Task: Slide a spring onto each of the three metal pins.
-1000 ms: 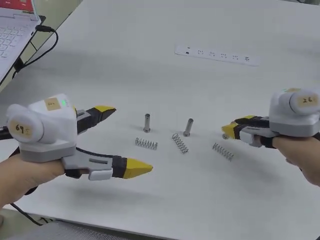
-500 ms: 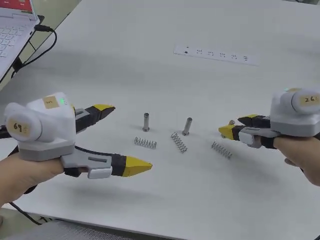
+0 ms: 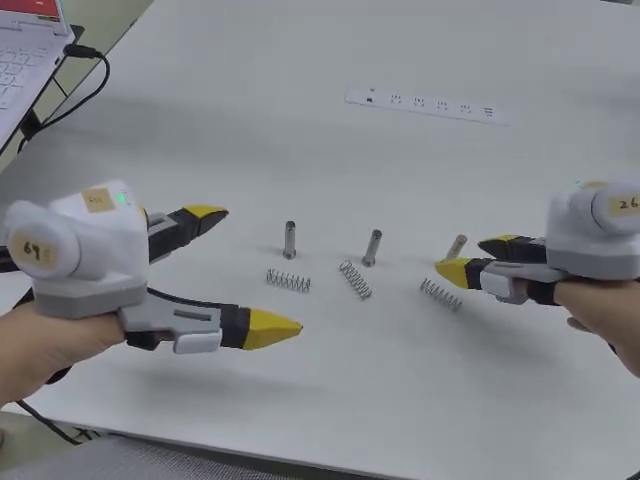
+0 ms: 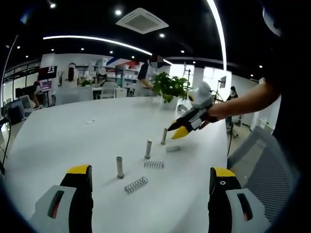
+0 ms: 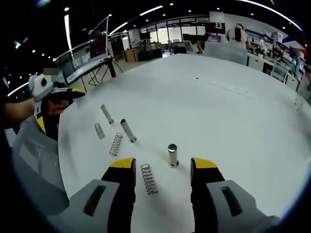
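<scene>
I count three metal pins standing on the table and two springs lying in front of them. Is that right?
Almost. There are three springs, not two: a left spring, a middle spring and a right spring, all lying on the table. The head view shows it. The pins do stand behind them: left pin, middle pin, right pin.

The left gripper [image 3: 250, 270] is built as a white, rounded housing on a grey base. Two black jaws project from it, each finished with a pointed yellow tip, and pale grey plates are fitted along the jaws. Its round end cap [image 3: 35, 253], at 9 o'clock, is marked "69" on a tan label. A small green light [image 3: 122, 200] is set on top. The right gripper [image 3: 472, 256] is made alike and labelled "26". A dark garment [image 4: 286, 73] is worn, seen at 2 o'clock in the left gripper view.
</scene>
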Available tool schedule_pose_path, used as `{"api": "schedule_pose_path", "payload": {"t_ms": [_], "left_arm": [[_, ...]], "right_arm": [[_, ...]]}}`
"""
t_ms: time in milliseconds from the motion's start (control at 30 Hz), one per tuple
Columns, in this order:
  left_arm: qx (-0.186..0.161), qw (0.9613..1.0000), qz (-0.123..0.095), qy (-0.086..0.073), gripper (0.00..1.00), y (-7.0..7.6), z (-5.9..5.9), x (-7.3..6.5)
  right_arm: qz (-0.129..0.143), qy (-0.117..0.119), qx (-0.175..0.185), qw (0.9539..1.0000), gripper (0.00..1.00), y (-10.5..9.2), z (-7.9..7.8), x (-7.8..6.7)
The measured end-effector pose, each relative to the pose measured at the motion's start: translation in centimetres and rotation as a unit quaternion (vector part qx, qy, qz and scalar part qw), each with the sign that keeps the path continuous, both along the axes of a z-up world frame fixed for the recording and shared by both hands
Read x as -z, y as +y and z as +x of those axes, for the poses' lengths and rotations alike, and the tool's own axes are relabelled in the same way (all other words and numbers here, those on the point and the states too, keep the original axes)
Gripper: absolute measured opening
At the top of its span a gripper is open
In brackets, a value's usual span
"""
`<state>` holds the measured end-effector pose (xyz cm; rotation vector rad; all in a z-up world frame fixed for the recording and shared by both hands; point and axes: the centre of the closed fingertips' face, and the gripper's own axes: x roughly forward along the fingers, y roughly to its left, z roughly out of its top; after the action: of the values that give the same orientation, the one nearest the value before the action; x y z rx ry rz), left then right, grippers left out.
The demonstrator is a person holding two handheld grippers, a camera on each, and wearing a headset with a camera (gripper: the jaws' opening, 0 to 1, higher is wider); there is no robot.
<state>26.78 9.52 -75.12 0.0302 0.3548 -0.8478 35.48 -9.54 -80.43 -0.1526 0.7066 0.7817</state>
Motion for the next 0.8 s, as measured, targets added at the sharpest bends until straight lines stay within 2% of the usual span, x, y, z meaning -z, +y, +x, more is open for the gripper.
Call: {"api": "schedule_pose_path", "payload": {"t_ms": [400, 800], "left_arm": [[-0.001, 1.0000, 0.000, 0.001, 0.98, 0.1, -0.1, 0.1], [-0.002, 1.0000, -0.002, -0.002, 0.98, 0.1, -0.1, -0.1]], "right_arm": [[-0.004, 0.007, -0.017, 0.9998, 0.40, -0.2, -1.7, 0.3], [-0.033, 0.013, -0.060, 0.9976, 0.35, 0.4, -3.3, 1.6]]}}
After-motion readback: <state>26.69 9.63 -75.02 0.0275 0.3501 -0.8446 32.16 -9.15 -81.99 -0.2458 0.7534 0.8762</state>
